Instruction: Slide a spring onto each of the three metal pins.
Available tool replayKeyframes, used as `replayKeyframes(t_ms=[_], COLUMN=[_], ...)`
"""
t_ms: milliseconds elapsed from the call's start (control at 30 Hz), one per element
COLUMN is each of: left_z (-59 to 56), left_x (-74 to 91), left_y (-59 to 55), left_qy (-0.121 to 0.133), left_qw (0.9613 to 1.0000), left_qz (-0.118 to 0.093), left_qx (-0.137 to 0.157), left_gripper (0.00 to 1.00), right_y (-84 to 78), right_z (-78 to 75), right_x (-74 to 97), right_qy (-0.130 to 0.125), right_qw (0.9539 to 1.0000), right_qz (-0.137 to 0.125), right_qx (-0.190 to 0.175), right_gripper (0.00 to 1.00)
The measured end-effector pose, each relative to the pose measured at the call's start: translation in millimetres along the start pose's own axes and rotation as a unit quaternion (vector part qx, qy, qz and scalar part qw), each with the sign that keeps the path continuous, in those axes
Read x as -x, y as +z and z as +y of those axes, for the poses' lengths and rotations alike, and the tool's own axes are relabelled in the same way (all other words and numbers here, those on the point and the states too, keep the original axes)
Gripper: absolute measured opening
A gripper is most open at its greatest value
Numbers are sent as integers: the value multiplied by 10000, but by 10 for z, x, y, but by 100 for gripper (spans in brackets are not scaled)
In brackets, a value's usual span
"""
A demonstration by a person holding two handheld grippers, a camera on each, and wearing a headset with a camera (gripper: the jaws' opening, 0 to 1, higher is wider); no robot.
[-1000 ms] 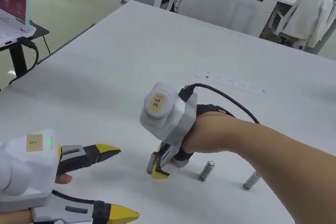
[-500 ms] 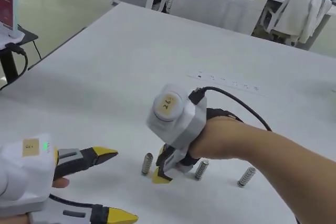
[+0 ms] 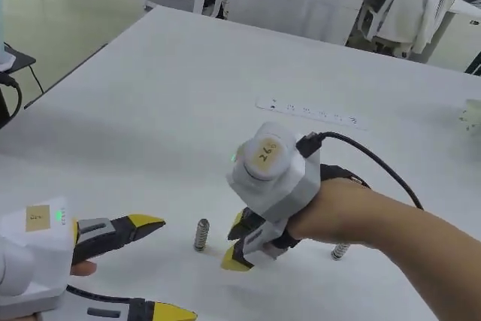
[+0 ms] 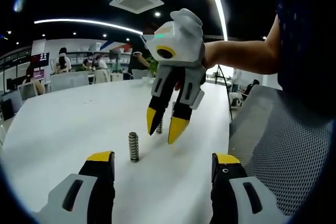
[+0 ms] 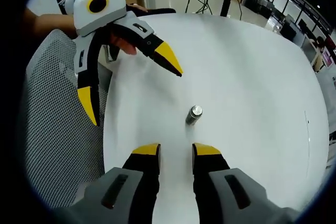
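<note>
A spring stands upright on its pin on the white table, free of both grippers. My right gripper hovers just to its right, jaws slightly apart and empty. From the right gripper view the same spring lies just ahead of the right gripper. A second spring peeks out beyond the hand. My left gripper waits at the lower left, wide open and empty. In the left gripper view, the left gripper faces the near spring, with another spring behind the right gripper's tips.
A white power strip lies flat farther back on the table. A black cable trails from the right gripper over the arm. A grey mesh chair sits at the table's near edge. Desks and chairs stand beyond the far edge.
My right gripper has lifted off the leftmost spring and drawn a little to the right, leaving the spring standing alone. The left gripper has stayed put; the head camera shifted.
</note>
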State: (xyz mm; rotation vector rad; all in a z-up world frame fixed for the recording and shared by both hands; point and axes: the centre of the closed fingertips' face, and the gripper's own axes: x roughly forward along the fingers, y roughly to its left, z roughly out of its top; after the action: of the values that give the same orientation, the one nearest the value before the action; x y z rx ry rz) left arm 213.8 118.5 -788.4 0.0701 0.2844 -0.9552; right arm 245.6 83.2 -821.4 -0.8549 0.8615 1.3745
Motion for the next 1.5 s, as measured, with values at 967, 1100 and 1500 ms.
replayKeyframes(t_ms=[967, 1100, 1500], left_z=[-39, -44, -54], left_x=[-32, -39, -53], left_y=[-5, -1, 0], left_qy=[-77, -79, -102], left_qw=[9999, 9999, 9999], left_qz=[70, 69, 115], left_qx=[28, 37, 59], left_gripper=[75, 75, 77], right_y=[-378, -472, -721], right_z=[253, 275, 275], right_x=[329, 378, 556], right_qy=[-212, -254, -469], right_qw=[9898, 9868, 9779], right_qz=[-915, -1010, -1208], right_qx=[-1069, -1242, -1640], right_gripper=[32, 34, 40])
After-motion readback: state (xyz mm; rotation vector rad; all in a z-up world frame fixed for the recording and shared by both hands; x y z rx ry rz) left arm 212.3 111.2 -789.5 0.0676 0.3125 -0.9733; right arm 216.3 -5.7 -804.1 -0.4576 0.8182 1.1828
